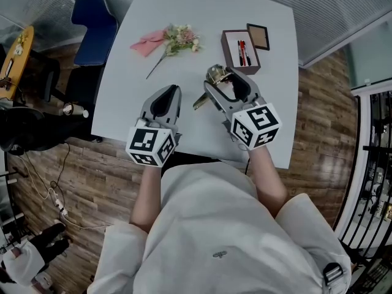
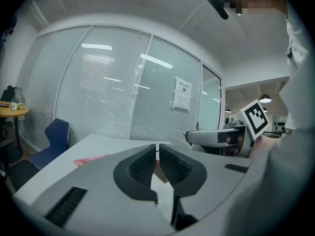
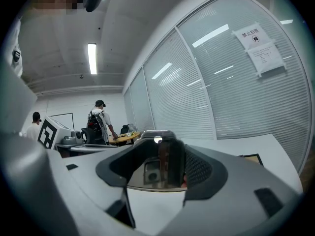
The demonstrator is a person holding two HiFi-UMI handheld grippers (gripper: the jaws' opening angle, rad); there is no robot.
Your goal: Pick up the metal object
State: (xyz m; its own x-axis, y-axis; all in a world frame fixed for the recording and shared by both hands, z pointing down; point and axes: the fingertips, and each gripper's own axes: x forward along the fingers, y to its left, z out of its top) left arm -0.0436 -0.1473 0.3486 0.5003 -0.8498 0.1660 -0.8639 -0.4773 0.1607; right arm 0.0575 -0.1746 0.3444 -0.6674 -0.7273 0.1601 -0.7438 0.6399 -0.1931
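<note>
Desk: a white desk point(image 1: 202, 11) on a wood floor, with a blue chair point(image 1: 95, 26) at its far left corner.
Left tongs: the left tongs point(image 1: 171, 92) point(image 2: 157, 160) sit over the near edge, left of the middle. The jaws are pressed together with only a thin slit between the ribbed pads, and nothing is in them.
Right tongs: the right tongs point(image 1: 220, 84) point(image 3: 160, 162) are over the middle of the desk, right of the left pair, pointing to the far edge. The jaws are pinching the metal thing.
Metal thing: the metal thing point(image 1: 214, 74) point(image 3: 153, 170) is shiny and brass-toned and is clamped between the right jaws. In the head view one end shows past the tips and another pokes out on the left side of the tongs. Whether it touches the desk I cannot tell.
Box: a brown open box point(image 1: 241, 51) lies toward the far right corner, just beyond the right tongs, with pens inside.
Frame: a small picture frame point(image 1: 258, 37) lies against the box on its far right side.
Flowers: a sprig of flowers point(image 1: 177, 40) lies toward the far edge, left of the box, stem pointing to the near left.
Envelope: a pink envelope point(image 1: 149, 41) touches the flowers on their left.
</note>
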